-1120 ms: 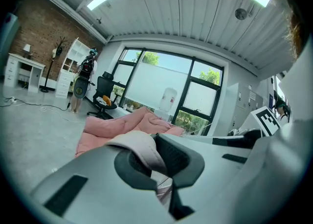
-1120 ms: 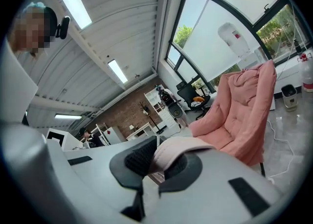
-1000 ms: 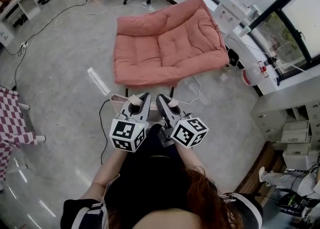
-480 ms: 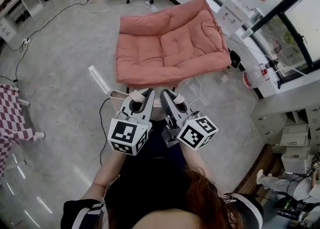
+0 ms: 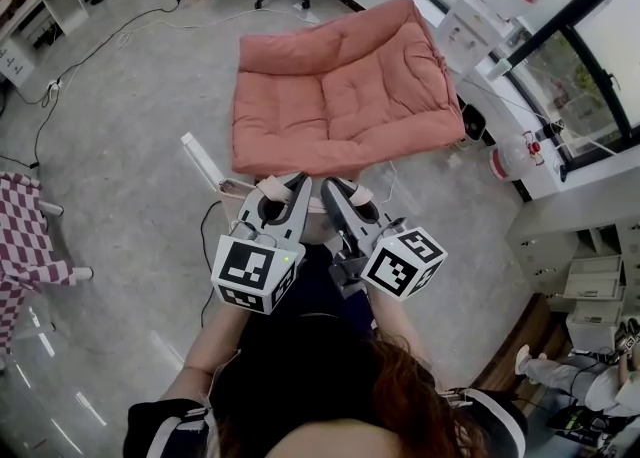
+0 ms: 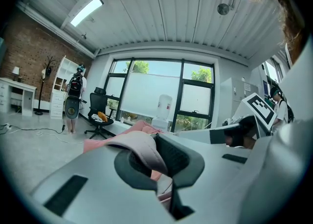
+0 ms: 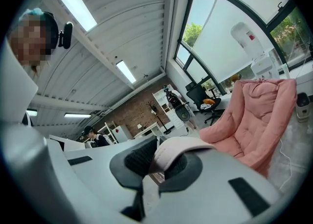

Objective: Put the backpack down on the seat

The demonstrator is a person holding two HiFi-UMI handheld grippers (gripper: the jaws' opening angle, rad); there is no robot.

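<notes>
Holding the backpack by its straps, short of the seat.

Your left gripper [image 5: 285, 186] has its jaws closed on the pale pink left strap [image 6: 144, 149], which loops over the pads. Just beside it, your right gripper [image 5: 345, 191] is clamped the same way on the right strap [image 7: 181, 145]. The backpack [image 5: 230, 189] hangs under both grippers, over the grey floor [image 5: 130, 146], and is mostly hidden by them; only a pinkish edge shows. The pink seat [image 5: 340, 86] lies ahead of the fingertips, apart from the backpack, with nothing on its cushion.
</notes>
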